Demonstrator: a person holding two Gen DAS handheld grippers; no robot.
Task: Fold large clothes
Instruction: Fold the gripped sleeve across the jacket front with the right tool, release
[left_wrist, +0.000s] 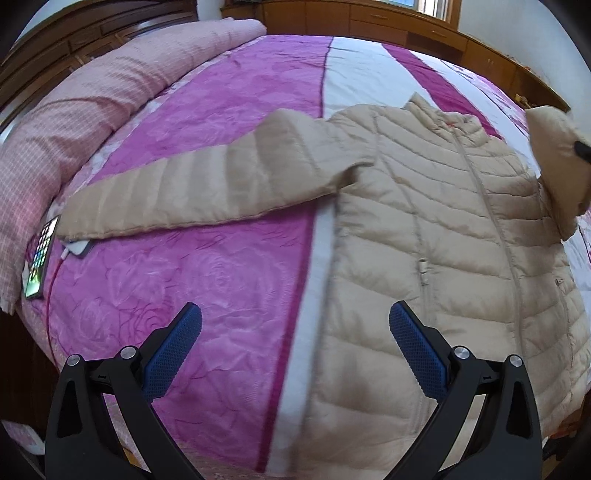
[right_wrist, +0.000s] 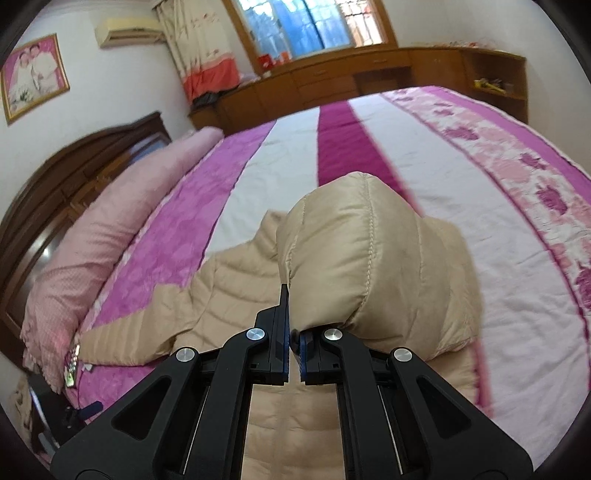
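Note:
A beige quilted puffer jacket (left_wrist: 443, 229) lies front up on the pink and white bedspread (left_wrist: 207, 280), its zip closed. One sleeve (left_wrist: 192, 184) stretches flat to the left. My left gripper (left_wrist: 295, 325) hangs open above the bedspread, just left of the jacket's hem, with nothing between its blue pads. My right gripper (right_wrist: 293, 336) is shut on the cuff of the other sleeve (right_wrist: 354, 258), which is lifted and bulges over the jacket's chest. That raised sleeve (left_wrist: 554, 166) also shows at the right edge of the left wrist view.
A phone (left_wrist: 40, 258) with a lit screen and a white charger (left_wrist: 79, 246) lie near the flat sleeve's cuff. A rolled pink quilt (left_wrist: 92, 96) runs along the dark wooden headboard (right_wrist: 74, 177). Wooden cabinets (right_wrist: 351, 74) line the far wall under a window.

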